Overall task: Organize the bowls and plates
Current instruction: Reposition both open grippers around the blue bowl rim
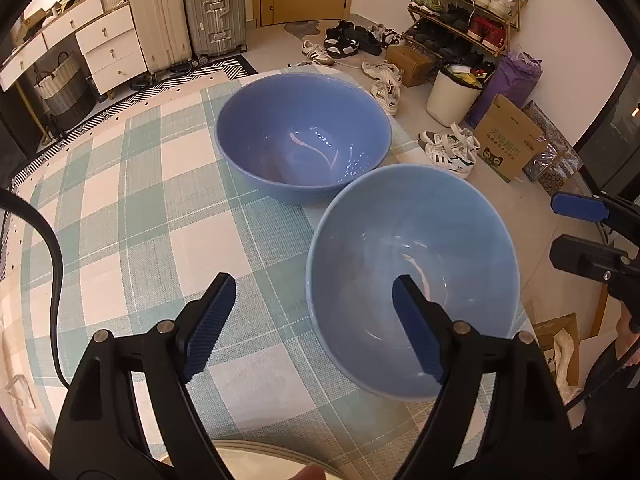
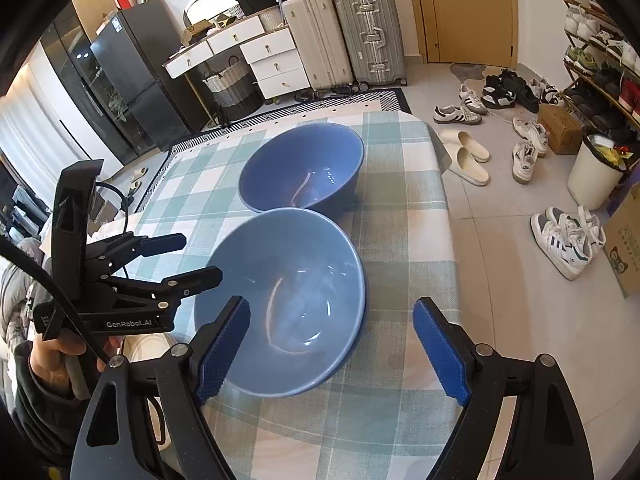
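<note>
Two blue bowls stand side by side, touching, on a green and white checked tablecloth (image 1: 140, 208). The far bowl (image 1: 304, 136) also shows in the right wrist view (image 2: 302, 168). The near bowl (image 1: 412, 272) also shows in the right wrist view (image 2: 280, 308). My left gripper (image 1: 314, 292) is open, its right finger over the near bowl's inside, its left finger outside the rim. My right gripper (image 2: 332, 316) is open and empty, above the near bowl's near side. In the right wrist view the left gripper (image 2: 200, 256) sits at that bowl's left rim.
A pale plate rim (image 1: 248, 450) shows at the bottom of the left wrist view. The table's right edge (image 2: 448, 216) drops to a tiled floor with shoes, slippers (image 2: 468, 160), a white bin (image 2: 592, 176) and cardboard boxes. Suitcases and drawers stand behind.
</note>
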The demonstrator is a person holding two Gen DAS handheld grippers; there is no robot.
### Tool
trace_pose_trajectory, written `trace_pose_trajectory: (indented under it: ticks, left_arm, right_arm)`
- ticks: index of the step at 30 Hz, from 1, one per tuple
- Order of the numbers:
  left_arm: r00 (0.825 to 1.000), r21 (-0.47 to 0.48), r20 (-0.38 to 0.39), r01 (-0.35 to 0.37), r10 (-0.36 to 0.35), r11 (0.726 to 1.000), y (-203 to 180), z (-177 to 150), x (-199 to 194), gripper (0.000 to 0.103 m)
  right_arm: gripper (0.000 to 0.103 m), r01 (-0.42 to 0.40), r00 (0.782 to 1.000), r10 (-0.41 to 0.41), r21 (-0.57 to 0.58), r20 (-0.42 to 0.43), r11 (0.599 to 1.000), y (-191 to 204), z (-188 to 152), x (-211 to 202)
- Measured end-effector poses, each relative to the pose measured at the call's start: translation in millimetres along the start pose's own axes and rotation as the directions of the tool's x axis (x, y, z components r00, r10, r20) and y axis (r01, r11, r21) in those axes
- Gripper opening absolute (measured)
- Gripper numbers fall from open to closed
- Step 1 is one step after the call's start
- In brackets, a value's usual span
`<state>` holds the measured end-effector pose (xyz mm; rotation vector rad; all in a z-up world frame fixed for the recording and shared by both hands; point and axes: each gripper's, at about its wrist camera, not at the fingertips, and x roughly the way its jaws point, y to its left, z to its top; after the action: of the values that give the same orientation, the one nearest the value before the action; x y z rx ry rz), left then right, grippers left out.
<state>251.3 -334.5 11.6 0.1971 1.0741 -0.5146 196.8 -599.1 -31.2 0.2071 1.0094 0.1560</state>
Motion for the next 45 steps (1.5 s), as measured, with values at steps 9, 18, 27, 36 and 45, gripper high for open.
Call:
trace_pose_trajectory:
  ticks: [9,18,27,36,45]
  left_arm:
    - [1.0,0.005,-0.01,0.019,-0.019,1.0,-2.6,-1.9,8.3,0.084]
    - [0.999,-0.002,-0.012,0.032,-0.032,0.999,2.0,-2.2,15.3,0.101]
    - [0.999,0.005,-0.02,0.025,-0.025,1.0,2.4,-2.2,20.2,0.101]
    - [0.999,-0.002,-0.038,0.033,-0.034,0.999,4.3,-2.3,36.3,0.101]
    - [0.996,-0.023,-0.078,0.042,-0.043,0.999,7.7,-3.8,63.3,0.091]
  right_arm:
    - [0.093,-0.015,0.999,0.017,0.034,-0.033,0.999,-11.6,-2.8,14.8]
    - [0.094,-0.022,0.999,0.024,0.034,-0.049,0.999,-16.3,-5.7,21.7]
    - [0.094,-0.039,0.998,0.042,0.041,-0.055,0.998,-17.1,-5.4,27.4]
    - [0.094,-0.047,0.996,0.051,0.049,-0.076,0.998,-20.0,-3.9,40.9]
    - [0.094,-0.052,0.992,0.057,0.041,-0.117,0.998,-13.7,-3.5,68.1]
